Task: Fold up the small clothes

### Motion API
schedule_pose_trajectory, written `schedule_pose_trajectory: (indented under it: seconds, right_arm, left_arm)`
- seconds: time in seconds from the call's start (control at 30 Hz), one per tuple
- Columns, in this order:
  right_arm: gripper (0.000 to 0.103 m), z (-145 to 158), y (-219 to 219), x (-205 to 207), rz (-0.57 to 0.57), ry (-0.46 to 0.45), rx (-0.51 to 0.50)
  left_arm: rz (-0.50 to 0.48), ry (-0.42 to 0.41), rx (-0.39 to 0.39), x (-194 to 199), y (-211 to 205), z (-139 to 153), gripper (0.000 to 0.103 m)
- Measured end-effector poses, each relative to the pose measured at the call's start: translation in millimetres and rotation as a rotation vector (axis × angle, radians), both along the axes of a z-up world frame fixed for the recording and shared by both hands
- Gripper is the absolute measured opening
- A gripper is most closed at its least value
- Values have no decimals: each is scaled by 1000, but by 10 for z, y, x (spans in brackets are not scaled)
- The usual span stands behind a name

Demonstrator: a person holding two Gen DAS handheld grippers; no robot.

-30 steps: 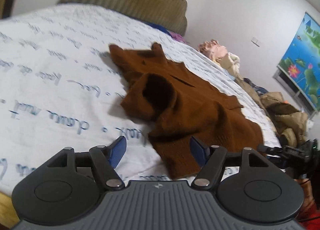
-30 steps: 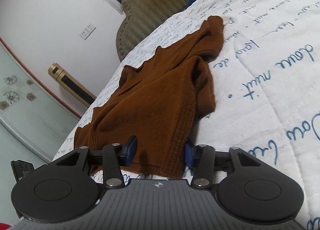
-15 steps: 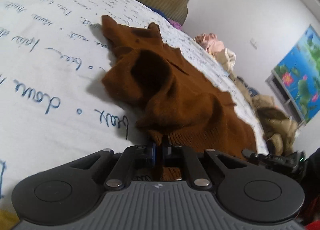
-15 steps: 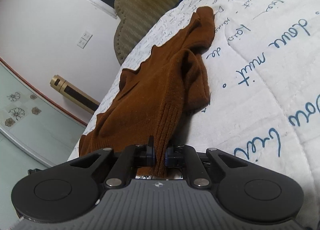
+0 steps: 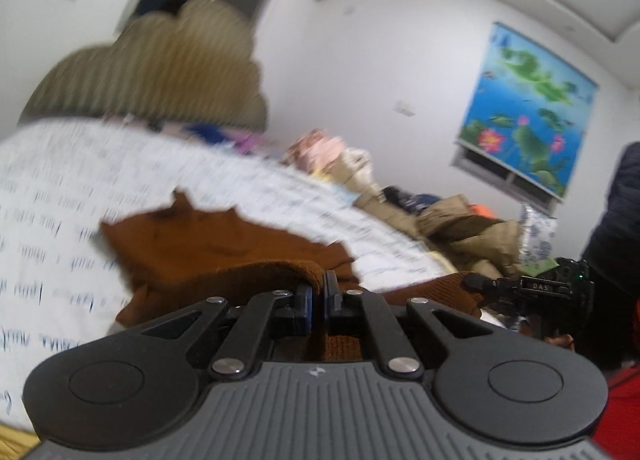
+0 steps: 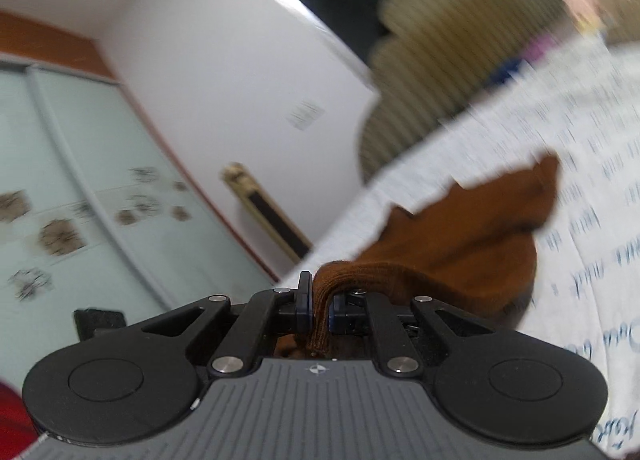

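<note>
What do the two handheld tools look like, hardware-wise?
Both match: the left tool and right tool have black linkage arms with silver pivot pins, blue pads on the fingertips, two round black discs, and a ribbed grey body with a small logo. The person's sleeve is dark and quilted.

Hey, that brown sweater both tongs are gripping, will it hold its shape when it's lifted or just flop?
Probably flop: the sweater bends limply over the left tongs and drapes from the right tongs down to the bedspread. The thick ribbed knit looks grippy, so slipping out seems unlikely. It likely sags between the two grips, with the far part dragging.
</note>
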State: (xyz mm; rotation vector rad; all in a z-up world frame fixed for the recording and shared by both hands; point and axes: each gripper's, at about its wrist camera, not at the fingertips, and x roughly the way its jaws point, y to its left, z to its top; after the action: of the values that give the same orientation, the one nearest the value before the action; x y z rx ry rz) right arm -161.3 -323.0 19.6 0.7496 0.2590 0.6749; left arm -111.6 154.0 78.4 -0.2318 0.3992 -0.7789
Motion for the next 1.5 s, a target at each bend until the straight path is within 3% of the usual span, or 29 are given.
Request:
schedule_pose_trajectory:
  seconds: [0.1, 0.23, 0.33, 0.5, 0.6, 0.9, 1.1, 1.33, 1.4, 1.47, 1.5]
  right_arm:
    - [12, 60, -60, -71, 18, -43, -26]
    - [12, -119, -155, 119, 24, 66, 10]
    - [12, -275, -187, 225, 15, 147, 18]
    - [13, -369, -226, 436, 4, 177, 106]
    - [12, -354, -286, 734, -10, 192, 150]
    - [12, -353, -410, 1764, -68, 287, 205]
    - [12, -546, -433, 2383, -121, 396, 223]
    - [13, -758, -338, 2978, -165, 507, 189]
    - [17, -856, -317, 3111, -166, 532, 203]
    - [21, -963, -289, 3217, -182, 575, 189]
    - [29, -1002, -287, 3256, -190, 590, 184]
  left_arm:
    - [-7, -15, 5, -26, -23, 36, 5]
    - [24, 92, -7, 177, -25, -87, 5]
    - [36, 125, -28, 264, -33, -114, 5]
    - [66, 161, -77, 558, -15, -73, 5]
    - [115, 172, -43, 816, -91, -28, 5]
    - [260, 311, 5, 1866, -186, -91, 5]
    - [366, 323, 154, 2447, -441, -161, 5]
    - [477, 350, 285, 2993, -682, -491, 6]
    - [494, 363, 302, 3131, -702, -611, 6]
    - [513, 413, 269, 3239, -660, -726, 7]
    - [517, 450, 244, 3285, -622, -765, 7]
